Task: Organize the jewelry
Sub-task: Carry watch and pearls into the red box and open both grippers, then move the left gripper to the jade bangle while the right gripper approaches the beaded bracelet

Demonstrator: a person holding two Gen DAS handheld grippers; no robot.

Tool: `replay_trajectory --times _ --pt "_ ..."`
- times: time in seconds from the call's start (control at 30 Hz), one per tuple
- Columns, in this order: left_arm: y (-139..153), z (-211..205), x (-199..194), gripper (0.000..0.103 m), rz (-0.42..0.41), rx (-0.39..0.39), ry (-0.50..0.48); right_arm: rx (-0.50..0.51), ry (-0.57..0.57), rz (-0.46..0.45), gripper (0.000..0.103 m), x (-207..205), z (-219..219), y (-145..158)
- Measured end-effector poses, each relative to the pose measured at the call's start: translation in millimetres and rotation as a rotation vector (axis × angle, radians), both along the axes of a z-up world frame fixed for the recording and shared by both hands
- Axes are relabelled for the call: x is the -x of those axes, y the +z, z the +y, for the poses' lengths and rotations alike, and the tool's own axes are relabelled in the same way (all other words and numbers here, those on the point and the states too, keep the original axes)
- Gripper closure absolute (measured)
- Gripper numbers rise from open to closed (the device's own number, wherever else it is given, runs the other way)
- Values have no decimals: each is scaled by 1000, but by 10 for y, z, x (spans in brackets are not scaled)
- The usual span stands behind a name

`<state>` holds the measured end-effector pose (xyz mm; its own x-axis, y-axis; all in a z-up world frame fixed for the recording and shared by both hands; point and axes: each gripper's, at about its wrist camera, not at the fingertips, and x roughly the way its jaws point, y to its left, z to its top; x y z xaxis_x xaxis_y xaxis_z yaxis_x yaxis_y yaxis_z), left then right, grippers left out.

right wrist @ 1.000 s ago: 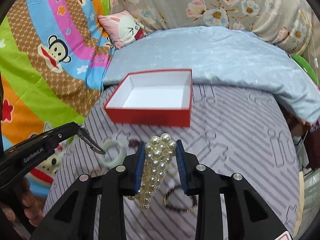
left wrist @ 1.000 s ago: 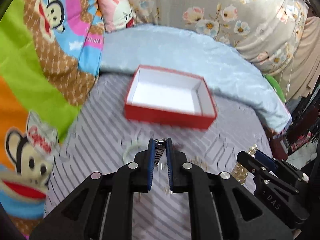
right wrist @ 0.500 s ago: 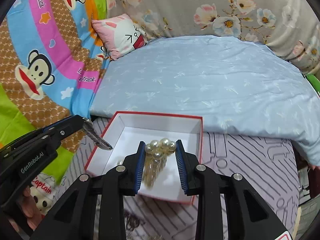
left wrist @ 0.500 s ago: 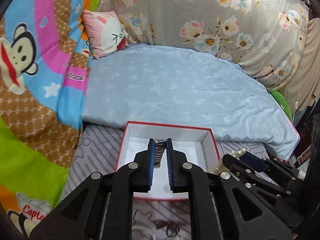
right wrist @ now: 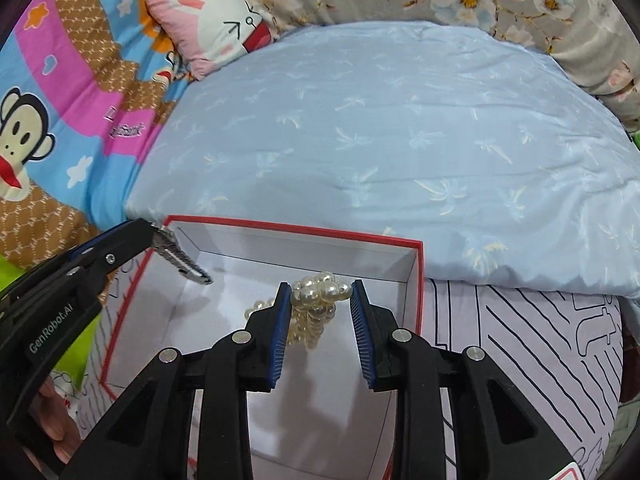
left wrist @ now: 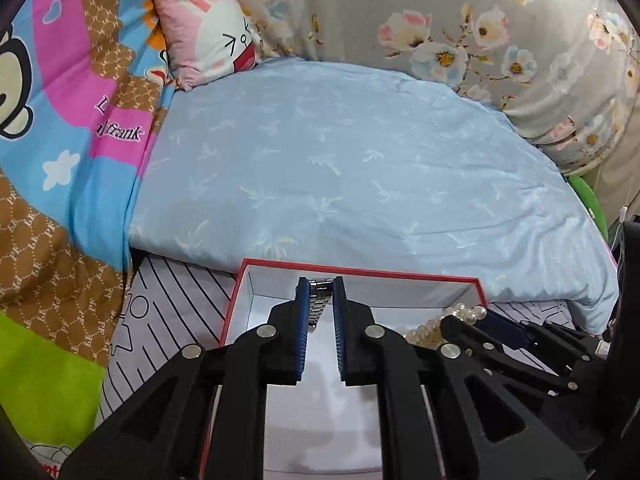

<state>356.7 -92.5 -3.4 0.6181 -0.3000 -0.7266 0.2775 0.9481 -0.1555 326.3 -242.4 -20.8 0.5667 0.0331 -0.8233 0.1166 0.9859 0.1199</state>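
A red box with a white inside [left wrist: 360,274] [right wrist: 416,272] lies on the striped sheet. My left gripper [left wrist: 320,284] is shut on a silver metal watch band [left wrist: 319,304] and holds it over the box; the band also shows in the right wrist view [right wrist: 180,258]. My right gripper [right wrist: 318,288] is shut on a cluster of white pearls [right wrist: 320,292], which hangs down into the box. The pearls and the right gripper show at the right of the left wrist view [left wrist: 460,316].
A pale blue quilt [right wrist: 380,140] lies just behind the box. A pink rabbit cushion [right wrist: 224,24] and a floral cover [left wrist: 480,20] are at the back. A bright monkey-print blanket [left wrist: 60,140] runs along the left. Striped sheet [right wrist: 540,340] shows to the right.
Both grippers moved forward from the sheet to over the box, carrying the watch band and the pearls. The loose jewelry on the sheet has dropped out of view.
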Motion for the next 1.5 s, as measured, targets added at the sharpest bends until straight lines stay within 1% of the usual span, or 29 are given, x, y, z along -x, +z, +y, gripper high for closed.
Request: replay_trajectory --times 0.1,0.17,0.37,0.4,0.43,0.47,0.5,0.53,0.57,0.73,0.9,1.0,1.13,1.17,1.23,1.4,1.47,1.5 --pt "-138 2 -85 92 21 -4 4 9 -13 4 74 -59 -47 -80" --pt "-207 -6 -133 92 30 -8 7 2 -11 6 74 -91 -75 -80" --pt "-319 -28 -240 92 42 -22 25 25 -14 6 73 -164 -48 -138" --pt "-322 -21 -246 92 35 -26 35 24 -14 6 71 -170 -50 -147" --pt "-317 -15 -250 88 30 -31 43 23 -17 5 70 -167 -50 -153" --pt "-306 -9 -250 80 23 -38 50 24 -24 -4 67 -151 -54 -147" --pt "-297 -1 -251 75 19 -39 55 27 -31 -13 63 -135 -61 -133" --pt "-284 14 -247 66 12 -37 62 28 -34 -19 62 -120 -62 -117" --pt "-272 22 -247 65 7 -39 67 29 -38 -27 62 -99 -72 -97" --pt "-222 77 -219 64 -2 -26 73 7 -51 -60 62 22 -120 0" --pt "-155 136 -149 64 -23 -28 85 38 -50 -87 62 157 -88 94" --pt "-112 203 -89 63 -20 -17 92 62 -48 -101 62 282 -62 140" --pt "-19 298 99 60 -47 -28 108 64 -55 -115 62 512 -61 190" --pt "8 324 175 57 -54 -32 108 63 -59 -120 62 590 -63 206" --pt "42 369 305 53 -60 -33 110 66 -60 -128 62 738 -59 236" --pt "84 494 730 50 -55 -43 102 58 -62 -128 58 1186 -26 294" --pt "74 554 917 46 -44 -42 104 73 -64 -124 56 1397 11 308" --pt "62 580 996 45 -37 -40 103 78 -67 -122 55 1478 18 310"
